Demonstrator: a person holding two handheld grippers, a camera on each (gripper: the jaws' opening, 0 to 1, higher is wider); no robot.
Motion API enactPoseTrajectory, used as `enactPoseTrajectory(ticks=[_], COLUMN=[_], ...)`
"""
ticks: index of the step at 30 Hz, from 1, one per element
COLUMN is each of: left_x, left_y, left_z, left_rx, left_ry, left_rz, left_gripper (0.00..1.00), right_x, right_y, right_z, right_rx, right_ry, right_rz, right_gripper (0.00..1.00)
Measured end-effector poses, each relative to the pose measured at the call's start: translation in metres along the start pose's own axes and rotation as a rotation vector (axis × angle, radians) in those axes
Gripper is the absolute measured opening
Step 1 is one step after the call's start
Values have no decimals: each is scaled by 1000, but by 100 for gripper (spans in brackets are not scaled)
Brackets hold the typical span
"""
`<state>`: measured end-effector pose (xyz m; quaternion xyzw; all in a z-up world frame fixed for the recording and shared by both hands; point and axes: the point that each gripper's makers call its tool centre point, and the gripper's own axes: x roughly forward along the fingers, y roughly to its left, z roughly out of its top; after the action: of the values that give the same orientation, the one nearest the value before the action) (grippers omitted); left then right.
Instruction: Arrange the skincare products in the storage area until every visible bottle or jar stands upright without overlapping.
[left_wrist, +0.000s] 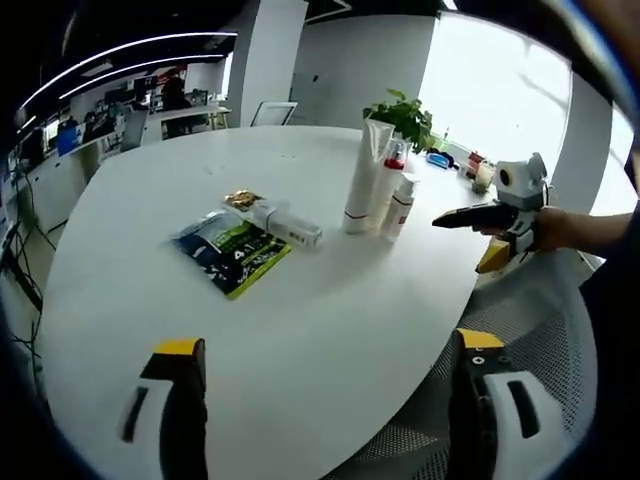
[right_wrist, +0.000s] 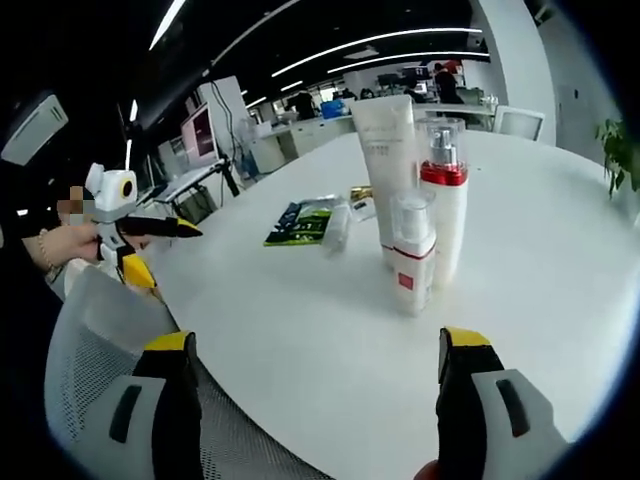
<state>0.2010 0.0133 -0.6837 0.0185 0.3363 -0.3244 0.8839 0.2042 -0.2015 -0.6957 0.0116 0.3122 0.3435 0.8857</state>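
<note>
Three skincare containers stand upright in a tight group on the white round table: a tall white tube, a pump bottle with a red collar and a small white bottle with a red label. A white boxed item lies flat beside a small gold-topped item. My left gripper is open over the table's near edge. My right gripper hovers to the right of the group. In the right gripper view the tube, pump bottle and small bottle stand ahead of my open right gripper.
A green and blue packet lies flat left of the boxed item. A potted plant stands behind the group. A grey mesh chair sits at the table's edge. Desks and monitors fill the office behind.
</note>
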Motion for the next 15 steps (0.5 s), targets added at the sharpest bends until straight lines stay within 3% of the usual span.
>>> enactPoseTrajectory(ticks=[6, 11, 15], left_x=[16, 29, 43], left_y=[-2, -3, -6], left_z=[7, 22, 30], left_rx=[-23, -33, -65], left_ry=[39, 13, 10], left_rz=[22, 44, 11], left_gripper=[99, 99, 99], right_x=[-1, -1, 0], right_y=[0, -1, 0], right_z=[0, 0, -1], right_rx=[2, 0, 4], right_ry=[-3, -2, 3], right_rz=[1, -1, 4], right_gripper=[99, 98, 98])
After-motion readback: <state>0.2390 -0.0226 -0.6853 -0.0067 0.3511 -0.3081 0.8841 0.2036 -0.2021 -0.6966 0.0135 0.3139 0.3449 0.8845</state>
